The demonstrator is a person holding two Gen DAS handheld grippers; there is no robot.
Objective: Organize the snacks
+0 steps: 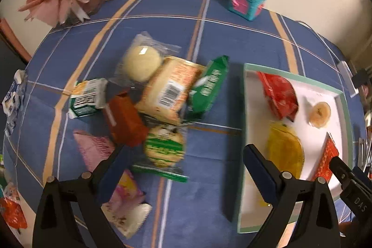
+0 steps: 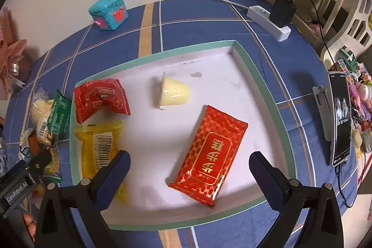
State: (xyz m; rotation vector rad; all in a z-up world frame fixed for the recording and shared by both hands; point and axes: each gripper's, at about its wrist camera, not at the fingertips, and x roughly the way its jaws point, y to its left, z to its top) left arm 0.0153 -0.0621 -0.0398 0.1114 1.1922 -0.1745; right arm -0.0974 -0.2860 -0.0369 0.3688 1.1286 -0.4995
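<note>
Now both hand-held grippers stand wide and empty over the snacks.
Right hand-held gripper (image 2: 189, 162) hovers above the red pack (image 2: 209, 155) lying in the tray (image 2: 255, 66); left hand-held gripper (image 1: 186, 155) hangs over the snack pile (image 1: 162, 90) on the blue surface (image 1: 209, 190) beside the tray.

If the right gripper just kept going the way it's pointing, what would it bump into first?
Most likely the long red packet lying in the tray: it sits between the open fingers of the right gripper. Depth is hard to judge.
</note>
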